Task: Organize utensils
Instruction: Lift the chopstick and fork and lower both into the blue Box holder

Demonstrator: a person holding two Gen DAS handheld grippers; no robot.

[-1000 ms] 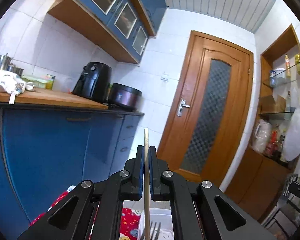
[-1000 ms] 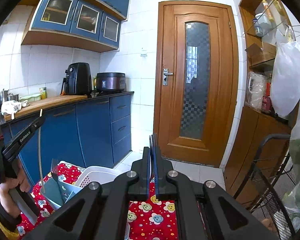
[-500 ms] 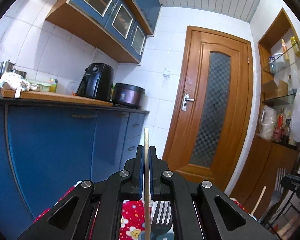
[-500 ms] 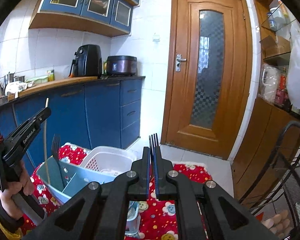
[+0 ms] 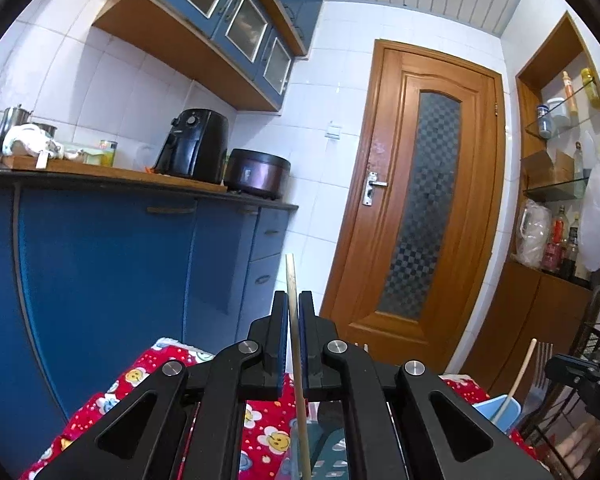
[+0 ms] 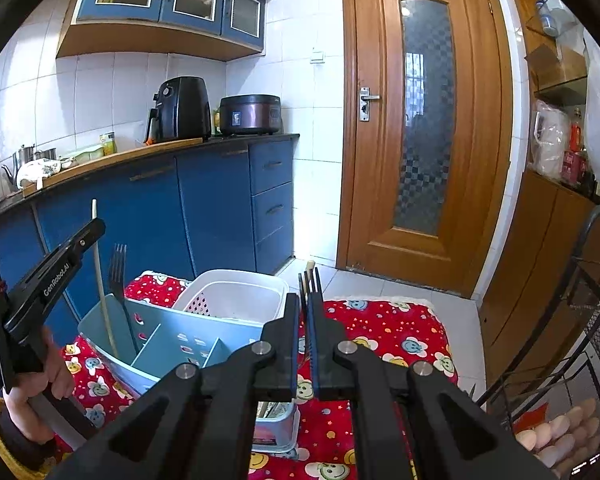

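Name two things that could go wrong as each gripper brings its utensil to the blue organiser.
1. The left gripper pinches a thin chopstick between narrow pads; it could pivot or slip before reaching a slot.
2. The right gripper holds a fork close to the blue organiser, where another fork already stands leaning; a bump may knock it over or tip the organiser.

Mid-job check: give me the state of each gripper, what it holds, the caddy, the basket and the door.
left gripper: shut on a chopstick.
chopstick: upright between the pads.
right gripper: shut on a fork.
fork: tines up, clamped.
blue caddy: tilted on the red cloth, one fork and one chopstick standing in its end compartment.
white basket: open-topped, behind the caddy.
door: closed.
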